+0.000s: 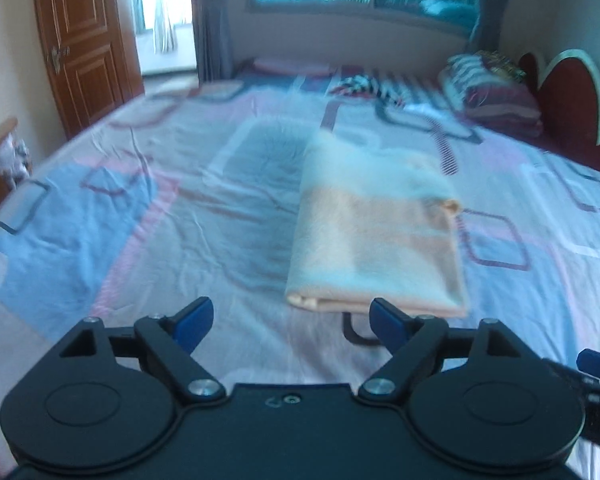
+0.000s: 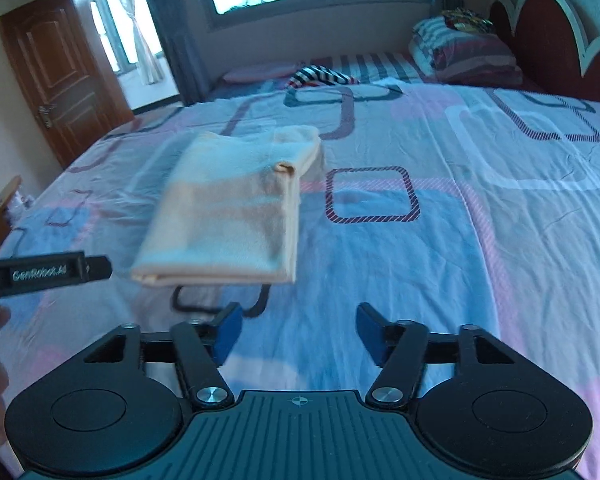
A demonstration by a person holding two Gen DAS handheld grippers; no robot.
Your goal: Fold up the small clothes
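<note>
A small peach garment [image 1: 374, 232] lies folded into a neat rectangle on the patterned bed sheet [image 1: 140, 208]. It also shows in the right wrist view [image 2: 228, 216]. My left gripper [image 1: 290, 322] is open and empty, just short of the garment's near folded edge. My right gripper [image 2: 298, 332] is open and empty, near the garment's near right corner and to its right. The left gripper's side shows at the left edge of the right wrist view [image 2: 44, 272].
A pile of folded blankets [image 2: 460, 52] lies by the red headboard [image 2: 548, 28] at the far right. A striped cloth [image 2: 320, 76] lies at the far edge of the bed. A wooden door [image 1: 84, 40] stands at the far left.
</note>
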